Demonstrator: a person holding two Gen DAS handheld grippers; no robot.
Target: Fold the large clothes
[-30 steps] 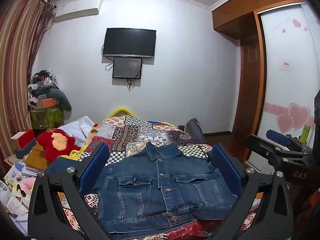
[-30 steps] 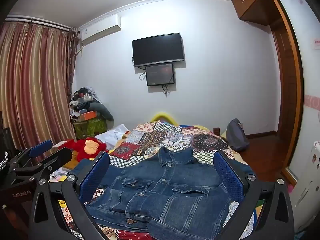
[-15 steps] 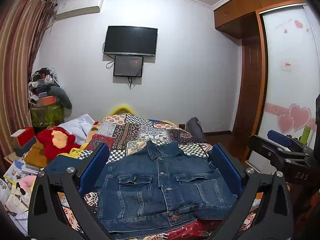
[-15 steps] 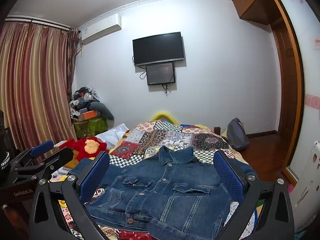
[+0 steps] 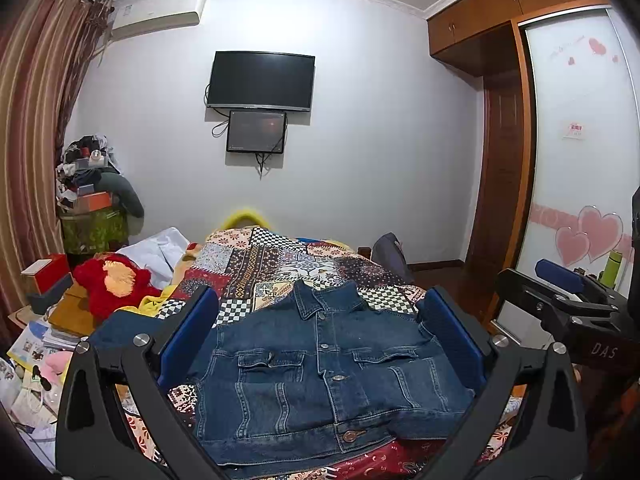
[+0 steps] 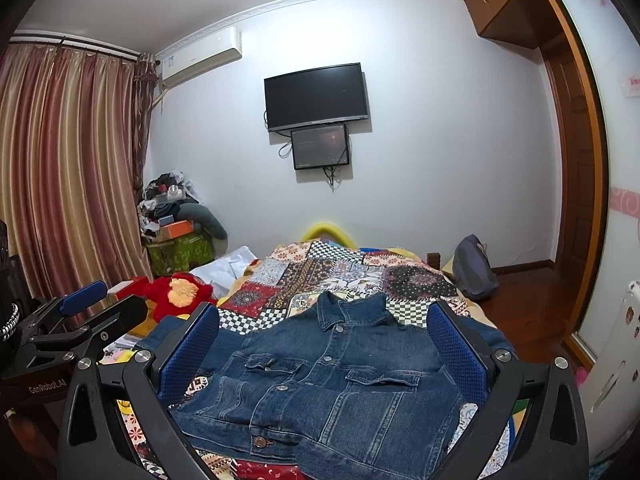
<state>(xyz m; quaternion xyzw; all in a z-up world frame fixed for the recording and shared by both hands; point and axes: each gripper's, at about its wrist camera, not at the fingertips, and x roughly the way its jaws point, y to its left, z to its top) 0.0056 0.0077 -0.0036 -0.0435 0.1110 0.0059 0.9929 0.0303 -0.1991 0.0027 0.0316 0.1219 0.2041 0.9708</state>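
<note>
Denim jacket (image 5: 320,372) lies face up and buttoned on the quilt (image 5: 280,260), not yet folded. Left gripper (image 5: 320,344) and right gripper (image 6: 324,352) hover above it, fingers apart, holding nothing. Folding seems about to start; next, each likely needs to pinch a sleeve or side edge.

bed with patchwork quilt (image 5: 280,258) carries a buttoned denim jacket (image 5: 320,376) front-up, collar toward far wall; red plush toy (image 5: 112,284) and white cloth (image 5: 160,250) at left edge
</note>
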